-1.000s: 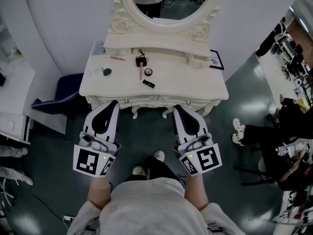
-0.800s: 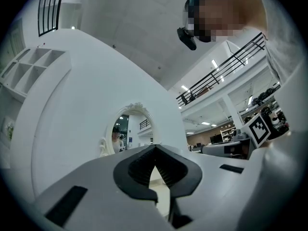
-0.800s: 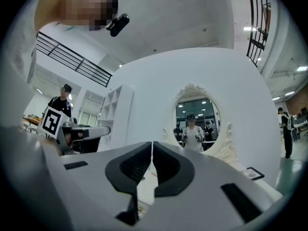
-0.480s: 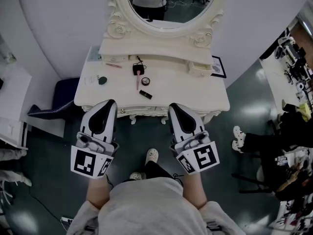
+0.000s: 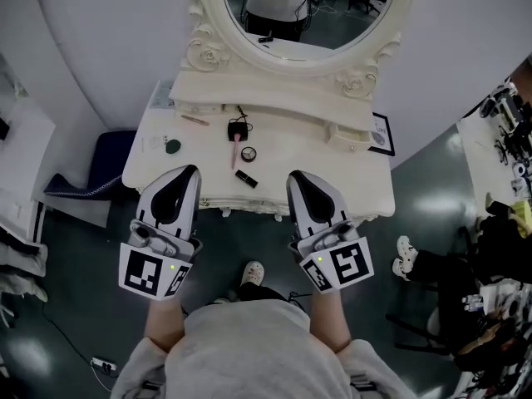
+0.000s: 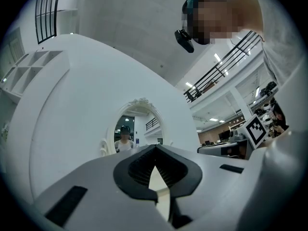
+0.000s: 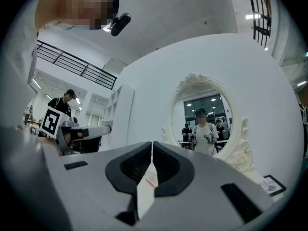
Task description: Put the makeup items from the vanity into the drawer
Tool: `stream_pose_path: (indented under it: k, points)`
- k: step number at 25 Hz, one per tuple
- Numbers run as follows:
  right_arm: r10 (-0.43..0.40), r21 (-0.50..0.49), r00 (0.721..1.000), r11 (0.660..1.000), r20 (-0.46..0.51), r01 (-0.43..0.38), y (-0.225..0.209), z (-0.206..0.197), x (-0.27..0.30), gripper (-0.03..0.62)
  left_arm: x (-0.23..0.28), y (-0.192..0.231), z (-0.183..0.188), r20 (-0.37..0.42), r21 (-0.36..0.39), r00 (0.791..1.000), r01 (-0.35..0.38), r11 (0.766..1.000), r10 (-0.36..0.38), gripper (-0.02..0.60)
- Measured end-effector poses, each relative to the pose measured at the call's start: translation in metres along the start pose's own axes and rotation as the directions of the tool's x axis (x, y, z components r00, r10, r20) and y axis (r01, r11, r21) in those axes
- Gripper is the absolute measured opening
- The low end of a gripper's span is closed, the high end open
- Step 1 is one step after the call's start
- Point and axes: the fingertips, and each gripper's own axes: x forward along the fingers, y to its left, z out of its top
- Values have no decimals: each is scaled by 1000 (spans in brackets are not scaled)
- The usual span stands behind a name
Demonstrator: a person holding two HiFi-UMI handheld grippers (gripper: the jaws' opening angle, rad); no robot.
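**A:** What has changed?

**B:** The person has walked up. A second ago the vanity (image 5: pixel 362 181) was well ahead. Now, from the head view, both tongs' tips lie over its front edge.

**A:** And the tongs?

**B:** The left gripper (image 5: pixel 186 173) and the right gripper (image 5: pixel 299 177) are each pressed together, with nothing between the jaws.

**A:** Where is the makeup?

**B:** It is all on the top. The lipstick (image 5: pixel 246 178) is nearest, between the two tips. Behind it are the compact (image 5: pixel 248 153), the brush (image 5: pixel 235 151) and the black case (image 5: pixel 239 130). A green disc (image 5: pixel 172 147) and a pencil (image 5: pixel 196 120) lie to the left.

**A:** So the task has barely begun?

**B:** It looks that way, since nothing is picked up. The drawer front is tucked under the top's edge and hardly shows, so it probably has to be opened first.

**A:** Is anything in the way?

**B:** Nothing lies between the tongs and the makeup. A blue seat (image 5: pixel 108 160) stands beside the vanity on the left, and a frame (image 5: pixel 382 133) sits at the right back corner.
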Motion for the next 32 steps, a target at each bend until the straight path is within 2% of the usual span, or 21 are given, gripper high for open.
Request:
stream_pose_path:
  k: [10,19,26,32]
  points:
    - [90,0,996,996,-5,-90,-39,-8,31,25,39,4,-9,7,24,997,-71,997,71,14]
    - [161,11,987,987,-18,-161,-54,-20,48,25,55,2,-16,-4,53,994,-112,992,112,13]
    - [189,28,981,982,-46,-188,-55,-31,65,25,66,10,-19,-13,65,994,-106,992,107,14]
    - [181,28,979,983,-95,-179,-55,-48,85,25,78,25,-27,-22,61,996,-80,995,81,13]
